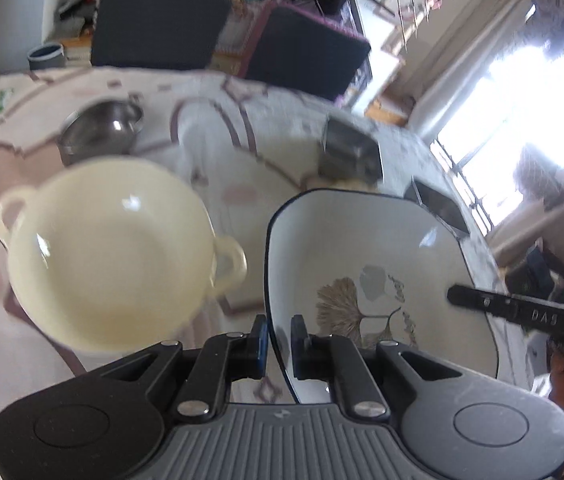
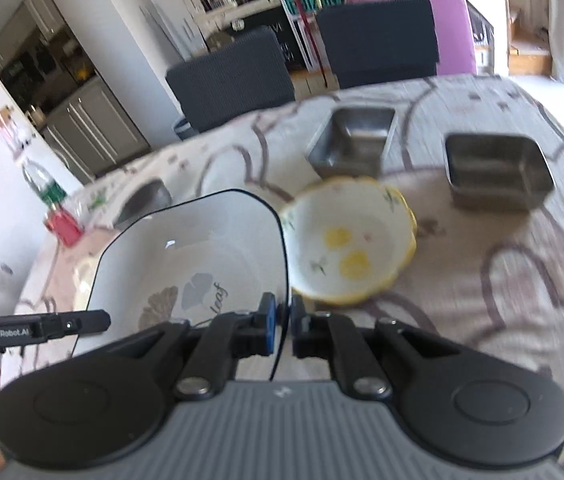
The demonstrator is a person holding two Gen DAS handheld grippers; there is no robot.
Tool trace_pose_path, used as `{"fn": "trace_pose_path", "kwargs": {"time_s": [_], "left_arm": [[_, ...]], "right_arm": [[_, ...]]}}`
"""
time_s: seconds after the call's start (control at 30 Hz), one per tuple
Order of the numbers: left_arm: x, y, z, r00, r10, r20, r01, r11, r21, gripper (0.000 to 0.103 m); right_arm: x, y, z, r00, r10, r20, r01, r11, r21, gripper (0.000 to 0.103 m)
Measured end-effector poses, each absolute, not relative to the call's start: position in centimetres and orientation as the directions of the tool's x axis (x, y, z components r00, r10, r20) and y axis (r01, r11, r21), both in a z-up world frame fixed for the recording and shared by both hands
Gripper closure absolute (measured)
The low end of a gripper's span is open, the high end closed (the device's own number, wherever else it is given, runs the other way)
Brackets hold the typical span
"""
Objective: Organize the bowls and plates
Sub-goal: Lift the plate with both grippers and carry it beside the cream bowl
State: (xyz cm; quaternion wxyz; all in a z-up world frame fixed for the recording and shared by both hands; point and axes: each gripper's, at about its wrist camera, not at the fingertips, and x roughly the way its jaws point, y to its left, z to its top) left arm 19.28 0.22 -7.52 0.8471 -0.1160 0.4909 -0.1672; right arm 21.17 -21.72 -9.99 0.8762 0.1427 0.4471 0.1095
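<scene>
Under everything I see the table (image 2: 502,280) in its patterned cloth. My two grippers share the square leaf-print plate (image 1: 382,264), lifted and tilted above the cloth: my left gripper (image 1: 279,346) is pinched down on its near-left rim, my right gripper (image 2: 281,330) is nipped tight on its right rim. Left of the plate sits the cream two-handled bowl (image 1: 110,256); just right of it, the yellow scalloped bowl (image 2: 352,240). Beyond stand two square steel containers (image 2: 352,144) and a round steel pot (image 1: 102,132).
</scene>
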Motion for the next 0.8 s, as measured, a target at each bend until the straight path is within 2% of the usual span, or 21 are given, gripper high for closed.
{"fn": "trace_pose_path", "kwargs": {"time_s": [0.37,0.8], "left_arm": [[18.8,-1.8,-13.8,0.315,-0.382,-0.869,0.14,0.924,-0.356,0.09],[18.8,-2.0,-15.2,0.303,-0.339,-0.891,0.145,0.94,-0.309,0.089]], "right_arm": [[20.5,-21.9,-13.9,0.481,0.238,-0.844,-0.066,0.97,0.235,0.093],[20.2,-20.3,-15.5,0.389,0.2,-0.899,-0.109,0.979,0.17,0.093]]}}
